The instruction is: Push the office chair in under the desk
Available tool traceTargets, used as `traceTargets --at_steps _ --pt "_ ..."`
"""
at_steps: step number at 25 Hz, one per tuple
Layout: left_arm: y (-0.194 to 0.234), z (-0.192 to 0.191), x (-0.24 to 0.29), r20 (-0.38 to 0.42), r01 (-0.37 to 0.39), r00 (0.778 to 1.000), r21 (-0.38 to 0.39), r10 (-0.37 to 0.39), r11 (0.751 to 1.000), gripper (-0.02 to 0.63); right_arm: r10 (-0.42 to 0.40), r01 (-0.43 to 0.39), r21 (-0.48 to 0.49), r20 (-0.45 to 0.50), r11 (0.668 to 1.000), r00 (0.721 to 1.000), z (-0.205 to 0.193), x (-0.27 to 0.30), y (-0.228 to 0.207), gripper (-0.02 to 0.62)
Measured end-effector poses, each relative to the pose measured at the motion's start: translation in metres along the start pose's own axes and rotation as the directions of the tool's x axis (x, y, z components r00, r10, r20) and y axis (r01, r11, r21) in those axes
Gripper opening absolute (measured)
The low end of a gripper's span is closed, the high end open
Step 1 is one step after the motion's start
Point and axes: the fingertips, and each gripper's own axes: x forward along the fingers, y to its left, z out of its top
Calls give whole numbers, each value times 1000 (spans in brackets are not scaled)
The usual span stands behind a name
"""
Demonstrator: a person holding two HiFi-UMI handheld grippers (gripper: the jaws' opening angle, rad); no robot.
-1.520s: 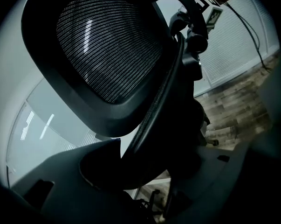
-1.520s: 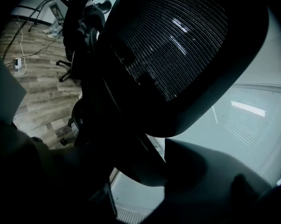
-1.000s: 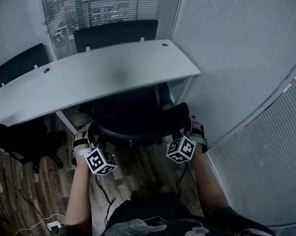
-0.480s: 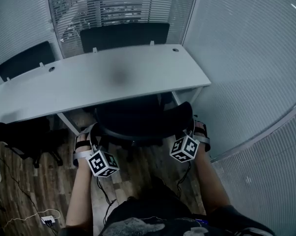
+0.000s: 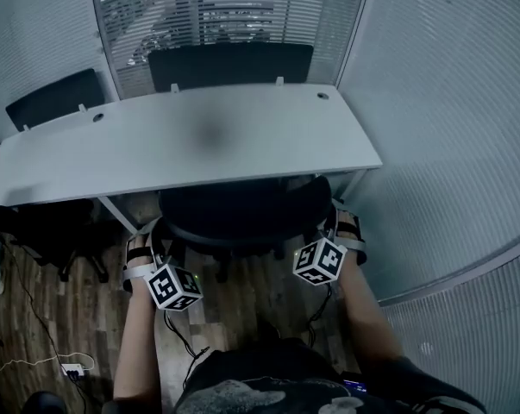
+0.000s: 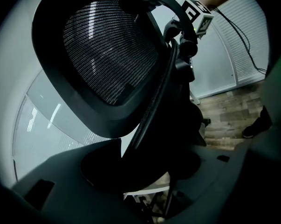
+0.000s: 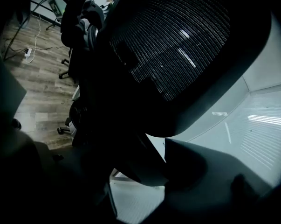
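Note:
A black mesh-backed office chair (image 5: 242, 214) stands at the white desk (image 5: 191, 141), its seat mostly hidden beneath the desktop. My left gripper (image 5: 156, 247) clasps the left rim of the backrest, and my right gripper (image 5: 334, 229) clasps the right rim. In the left gripper view the mesh backrest (image 6: 107, 50) fills the picture and its dark rim runs down between the jaws of the left gripper (image 6: 140, 171). The right gripper view mirrors this: the backrest (image 7: 177, 45) looms close and its rim passes between the jaws of the right gripper (image 7: 131, 171). Both grips are dim.
A second black chair (image 5: 44, 231) sits under the desk at the left. Two more chair backs (image 5: 229, 63) (image 5: 57, 97) stand behind the desk. Blinds and glass walls close in at the back and right. Cables and a power strip (image 5: 70, 369) lie on the wood floor.
Both grippers and the chair have moved forward towards the desk. More of the seat is now hidden under the desktop.

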Motion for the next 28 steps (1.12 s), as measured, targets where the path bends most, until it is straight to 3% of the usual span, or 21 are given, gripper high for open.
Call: traceTargets --at_steps 11,18,28 --pt "18 12 54 -57 -41 998 -11 41 999 268 -4 4 -9 79 1000 997 5 57 -25 313" --pt "35 10 85 -93 -53 994 -9 52 999 268 -7 7 -7 77 1000 997 15 86 -35 313" --pt "43 2 101 -112 -51 992 -2 50 999 267 -36 36 -2 105 999 994 26 98 -35 313"
